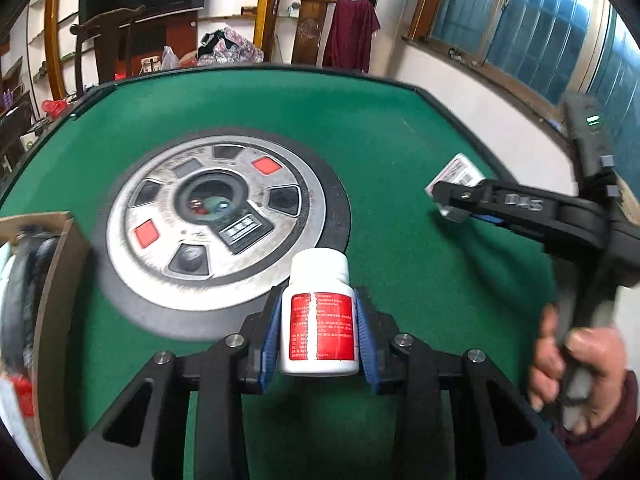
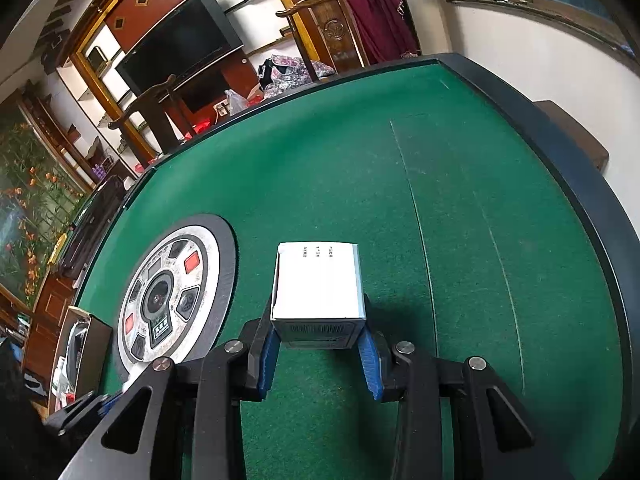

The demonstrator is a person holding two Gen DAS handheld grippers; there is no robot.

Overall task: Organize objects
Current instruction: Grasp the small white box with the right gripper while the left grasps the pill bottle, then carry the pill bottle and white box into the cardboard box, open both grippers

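- The left gripper (image 1: 320,332) clamps a white pill bottle (image 1: 319,312) with a red label; its blue pads (image 1: 271,336) press both sides of the body below the cap, a hold that likely keeps the bottle upright and the cap clear.
- The bottle sits low over the green felt table (image 1: 400,128), just in front of the round metal centre panel (image 1: 216,220); whether its base touches the felt cannot be told.
- A cardboard box (image 1: 52,280) stands at the table's left edge with things already inside, so it is probably the container where the objects are being gathered, and the bottle is likely headed there.
- The right gripper (image 2: 318,344) grips a small white carton (image 2: 318,292) across its near end, jaws closed on its two side faces, which leaves most of the carton sticking forward.
- From the left wrist view the carton appears raised off the felt, well apart from the bottle, so the two loads do not collide.
- The person's right hand (image 1: 576,364) squeezes the handle, which presumably keeps the jaws shut on the carton.
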